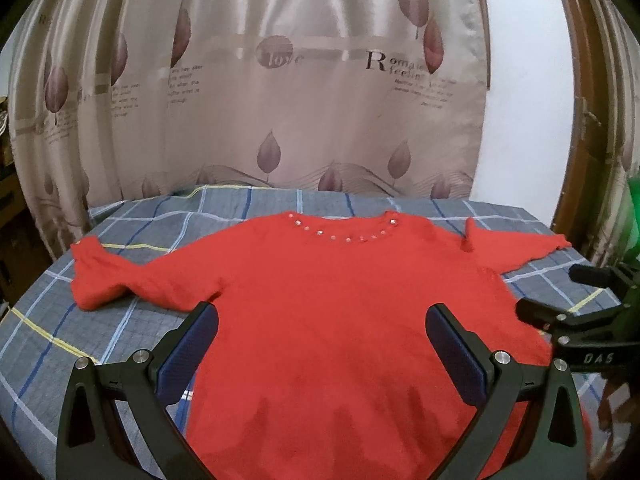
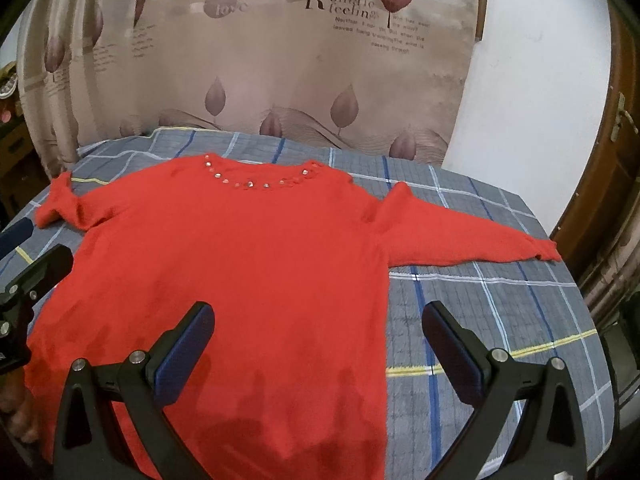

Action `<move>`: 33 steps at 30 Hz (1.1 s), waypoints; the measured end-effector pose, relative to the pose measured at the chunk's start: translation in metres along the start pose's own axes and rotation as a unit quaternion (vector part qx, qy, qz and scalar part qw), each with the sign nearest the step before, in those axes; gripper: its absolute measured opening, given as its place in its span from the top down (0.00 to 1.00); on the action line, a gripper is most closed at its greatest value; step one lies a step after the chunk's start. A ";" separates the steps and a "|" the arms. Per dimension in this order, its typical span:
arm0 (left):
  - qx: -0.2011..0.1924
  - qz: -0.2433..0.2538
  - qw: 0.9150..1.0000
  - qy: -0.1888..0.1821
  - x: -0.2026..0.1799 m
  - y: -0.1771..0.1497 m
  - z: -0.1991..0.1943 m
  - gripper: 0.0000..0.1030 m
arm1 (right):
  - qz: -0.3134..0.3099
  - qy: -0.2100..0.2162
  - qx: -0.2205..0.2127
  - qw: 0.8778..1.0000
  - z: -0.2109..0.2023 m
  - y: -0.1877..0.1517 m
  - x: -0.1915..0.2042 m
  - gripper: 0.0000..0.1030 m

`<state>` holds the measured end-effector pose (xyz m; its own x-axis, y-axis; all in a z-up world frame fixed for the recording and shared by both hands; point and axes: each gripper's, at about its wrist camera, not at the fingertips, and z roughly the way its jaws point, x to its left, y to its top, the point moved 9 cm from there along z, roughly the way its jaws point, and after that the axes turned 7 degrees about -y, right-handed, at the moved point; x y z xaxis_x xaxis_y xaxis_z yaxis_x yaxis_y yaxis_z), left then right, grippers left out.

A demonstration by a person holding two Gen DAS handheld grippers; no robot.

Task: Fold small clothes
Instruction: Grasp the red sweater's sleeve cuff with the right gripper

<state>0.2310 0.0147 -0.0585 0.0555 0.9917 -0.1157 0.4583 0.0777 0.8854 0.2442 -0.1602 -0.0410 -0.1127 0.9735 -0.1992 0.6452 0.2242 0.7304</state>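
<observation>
A small red sweater (image 1: 320,292) with shiny studs along the neckline lies flat, face up, on a checked blue-grey bedsheet (image 1: 120,320), both sleeves spread sideways. It also shows in the right wrist view (image 2: 240,260). My left gripper (image 1: 322,320) is open and empty, hovering over the sweater's lower body. My right gripper (image 2: 318,320) is open and empty, above the sweater's lower right edge. The right gripper also shows at the right of the left wrist view (image 1: 560,300), and the left gripper at the left edge of the right wrist view (image 2: 32,256).
A beige curtain (image 1: 280,100) with leaf prints hangs behind the bed. A white wall (image 2: 540,80) and a brown wooden door frame (image 2: 608,160) stand at the right. Bare sheet (image 2: 500,300) lies to the right of the sweater.
</observation>
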 end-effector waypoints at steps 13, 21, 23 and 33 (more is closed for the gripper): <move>0.049 -0.076 0.996 -0.016 0.028 -0.023 0.038 0.00 | 0.239 0.139 0.062 0.959 0.101 0.000 -0.155 0.27; 0.062 -0.059 0.996 -0.009 0.020 -0.027 0.041 0.00 | 0.513 0.131 0.075 0.845 0.181 -0.032 -0.346 0.48; 0.062 -0.046 0.997 -0.006 0.017 -0.027 0.041 0.00 | 0.532 0.123 0.076 0.834 0.191 -0.033 -0.371 0.48; 0.088 -0.020 0.996 0.002 0.009 -0.032 0.050 0.00 | 0.566 0.129 0.080 0.810 0.231 -0.028 -0.406 0.50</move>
<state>0.2615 0.0162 -0.1104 0.0306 0.9886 -0.1473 0.6080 0.0985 0.7878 0.4461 -0.5726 -0.1312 0.4789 0.5325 0.6980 0.5329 -0.8081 0.2509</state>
